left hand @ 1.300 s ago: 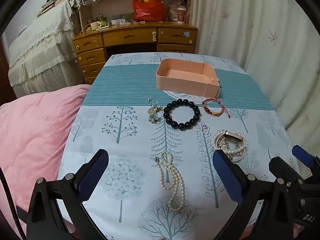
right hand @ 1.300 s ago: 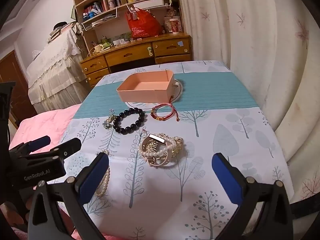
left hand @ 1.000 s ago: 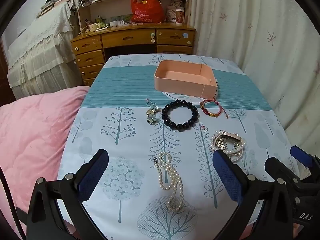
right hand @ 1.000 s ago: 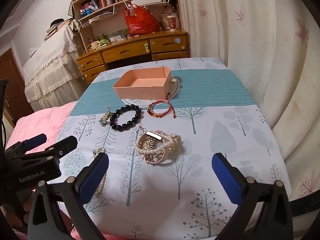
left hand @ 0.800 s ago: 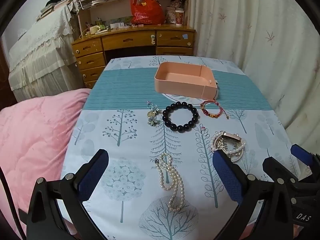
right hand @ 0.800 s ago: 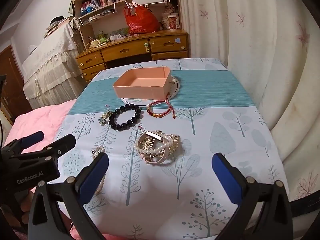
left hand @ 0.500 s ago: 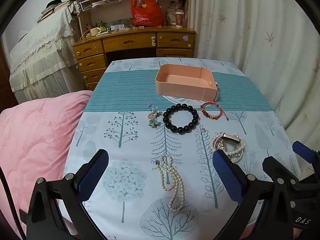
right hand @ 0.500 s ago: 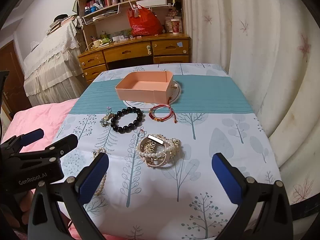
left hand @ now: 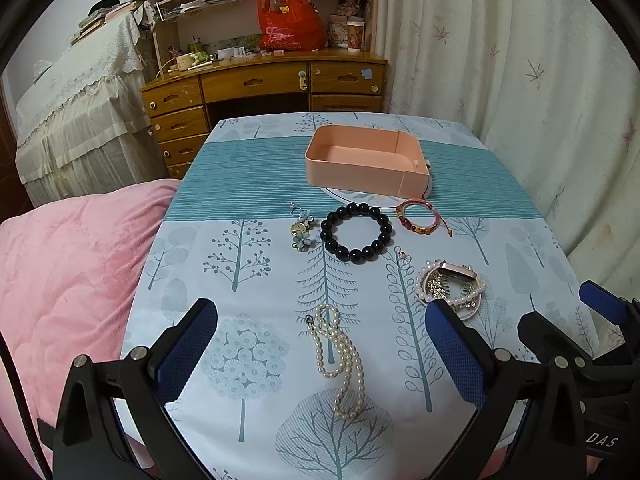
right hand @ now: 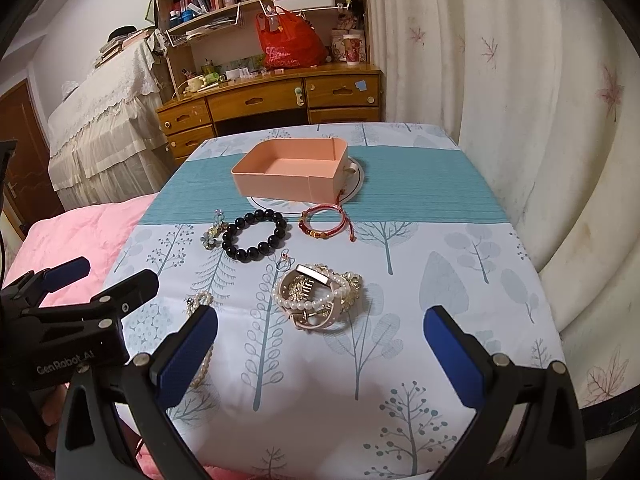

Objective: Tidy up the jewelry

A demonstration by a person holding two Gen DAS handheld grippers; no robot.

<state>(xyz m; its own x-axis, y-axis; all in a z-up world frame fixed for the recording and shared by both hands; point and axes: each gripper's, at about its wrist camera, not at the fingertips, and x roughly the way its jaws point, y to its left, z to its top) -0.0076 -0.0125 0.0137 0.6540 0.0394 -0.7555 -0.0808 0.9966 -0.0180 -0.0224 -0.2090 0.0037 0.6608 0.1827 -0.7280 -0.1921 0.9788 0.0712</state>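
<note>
An empty pink box (left hand: 362, 160) (right hand: 290, 174) stands at the table's far middle. In front of it lie a black bead bracelet (left hand: 356, 233) (right hand: 255, 239), a red cord bracelet (left hand: 418, 222) (right hand: 324, 222) and a flower brooch (left hand: 301, 230) (right hand: 212, 234). Nearer lie a small ring (left hand: 402, 256) (right hand: 285, 258), a pile of pearl and gold bracelets (left hand: 450, 288) (right hand: 318, 294) and a pearl necklace (left hand: 340, 360) (right hand: 199, 300). My left gripper (left hand: 320, 344) is open above the necklace. My right gripper (right hand: 320, 344) is open just short of the pile.
The tree-print cloth (left hand: 240, 264) covers the table. A pink blanket (left hand: 60, 280) lies at its left. White curtains (right hand: 520, 120) hang at the right. A wooden desk (left hand: 264, 84) with a red bag (left hand: 290, 20) stands behind.
Both grippers have drawn back and risen slightly, so the jewelry sits a little farther off in both views. Nothing on the table has moved.
</note>
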